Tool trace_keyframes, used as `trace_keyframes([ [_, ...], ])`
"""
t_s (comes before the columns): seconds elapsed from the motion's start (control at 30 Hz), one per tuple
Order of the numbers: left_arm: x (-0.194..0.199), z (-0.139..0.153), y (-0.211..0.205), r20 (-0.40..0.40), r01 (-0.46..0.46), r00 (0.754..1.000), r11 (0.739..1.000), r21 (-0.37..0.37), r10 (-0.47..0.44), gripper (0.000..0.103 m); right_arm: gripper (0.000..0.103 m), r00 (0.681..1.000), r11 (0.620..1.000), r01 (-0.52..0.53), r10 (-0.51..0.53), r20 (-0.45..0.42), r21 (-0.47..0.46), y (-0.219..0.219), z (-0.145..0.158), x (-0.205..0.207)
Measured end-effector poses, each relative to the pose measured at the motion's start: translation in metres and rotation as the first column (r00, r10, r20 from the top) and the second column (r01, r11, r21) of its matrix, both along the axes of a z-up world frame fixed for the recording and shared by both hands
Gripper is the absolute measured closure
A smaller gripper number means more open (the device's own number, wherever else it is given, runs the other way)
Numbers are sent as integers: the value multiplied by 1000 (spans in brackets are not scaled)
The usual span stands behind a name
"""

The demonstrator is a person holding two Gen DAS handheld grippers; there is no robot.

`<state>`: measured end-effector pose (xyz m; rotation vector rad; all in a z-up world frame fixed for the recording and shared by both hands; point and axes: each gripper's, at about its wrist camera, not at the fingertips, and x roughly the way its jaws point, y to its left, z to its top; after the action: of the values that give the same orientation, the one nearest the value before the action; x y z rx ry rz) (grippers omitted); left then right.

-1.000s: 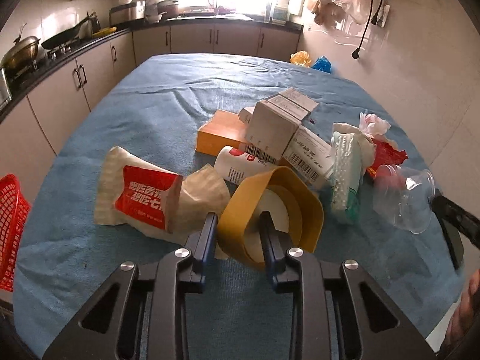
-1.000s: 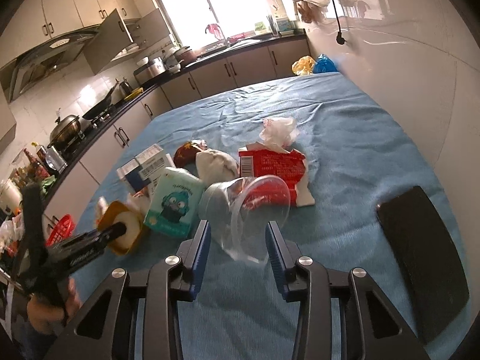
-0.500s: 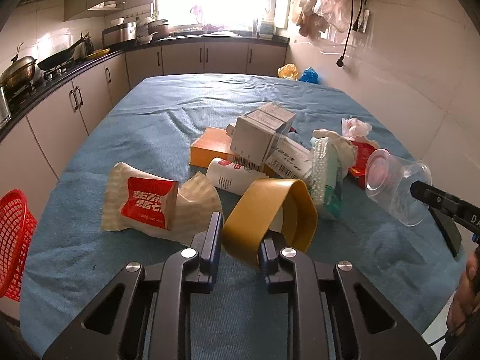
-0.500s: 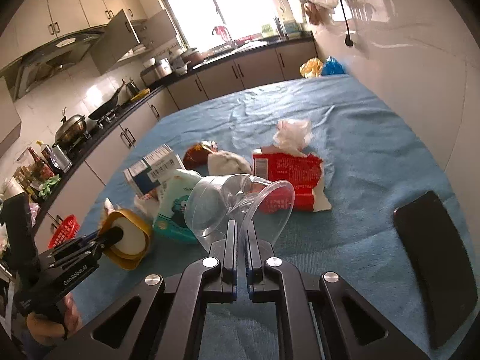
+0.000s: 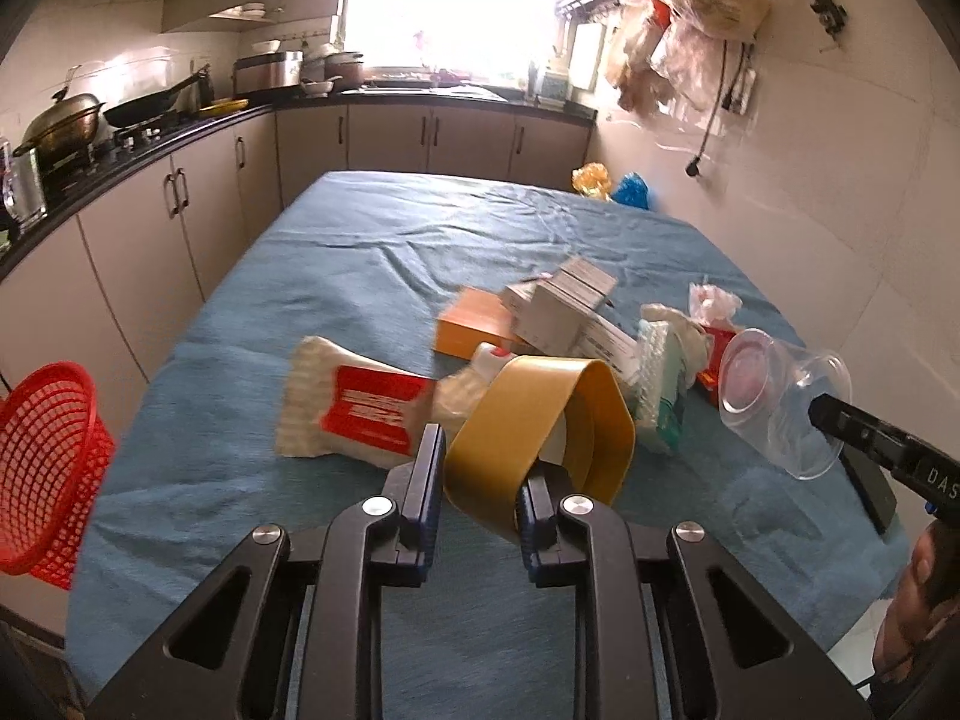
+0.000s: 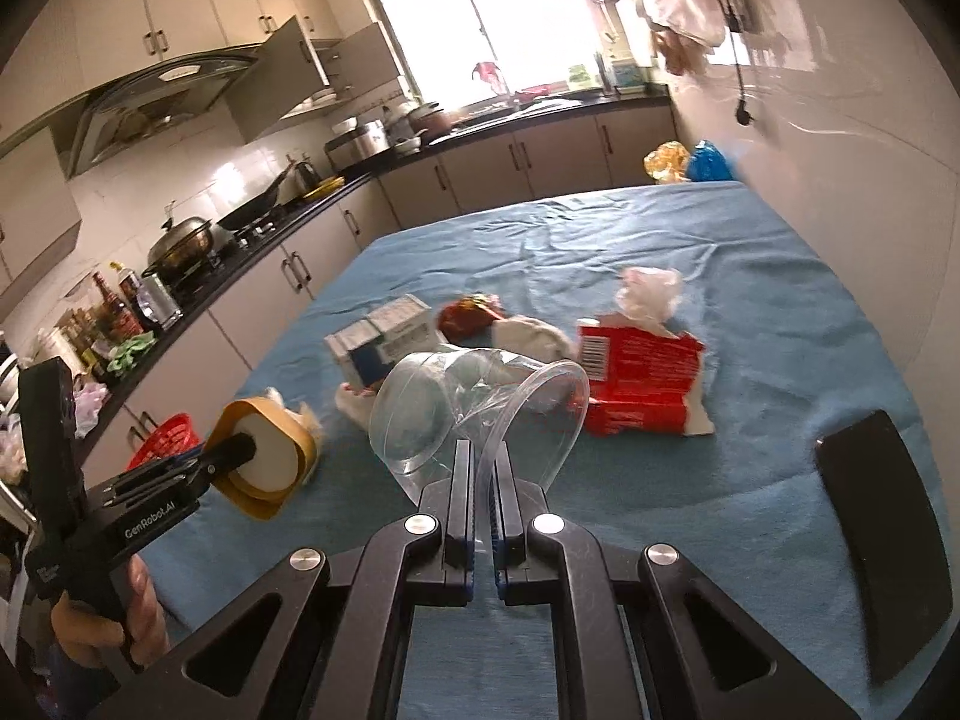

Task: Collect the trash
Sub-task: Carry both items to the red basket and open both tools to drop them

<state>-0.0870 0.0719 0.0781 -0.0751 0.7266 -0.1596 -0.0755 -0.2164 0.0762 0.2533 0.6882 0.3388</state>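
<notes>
We hold our left tool (image 5: 477, 474) level above the bench (image 5: 336, 276), clamped on one yellow tape roll (image 5: 540, 426); our right tool (image 6: 482, 462), nearly closed, pinches one clear plastic cup (image 6: 474, 408) aloft.

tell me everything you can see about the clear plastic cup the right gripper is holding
The clear plastic cup is thin, see-through and empty, and looks a little crumpled. It lies tipped on its side, lifted above the blue tablecloth. The right gripper is shut on the wall at its rim, one finger inside and one outside. From the left wrist view its base faces the trash pile. Nothing else touches it.
</notes>
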Motion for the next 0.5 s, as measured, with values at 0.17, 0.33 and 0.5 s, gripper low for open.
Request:
trace_keyframes([
  [0.17,-9,9,28,22,-56,998,998,-14,56,82,98,997,997,-76,76,7,-10,30,9,1],
  [0.33,-20,19,65,49,-133,990,991,-26,135,82,98,984,984,-177,178,14,-9,71,21,4],
  [0.5,-34,28,114,73,-234,969,972,-35,236,82,98,957,957,-290,290,7,-15,123,28,8],
])
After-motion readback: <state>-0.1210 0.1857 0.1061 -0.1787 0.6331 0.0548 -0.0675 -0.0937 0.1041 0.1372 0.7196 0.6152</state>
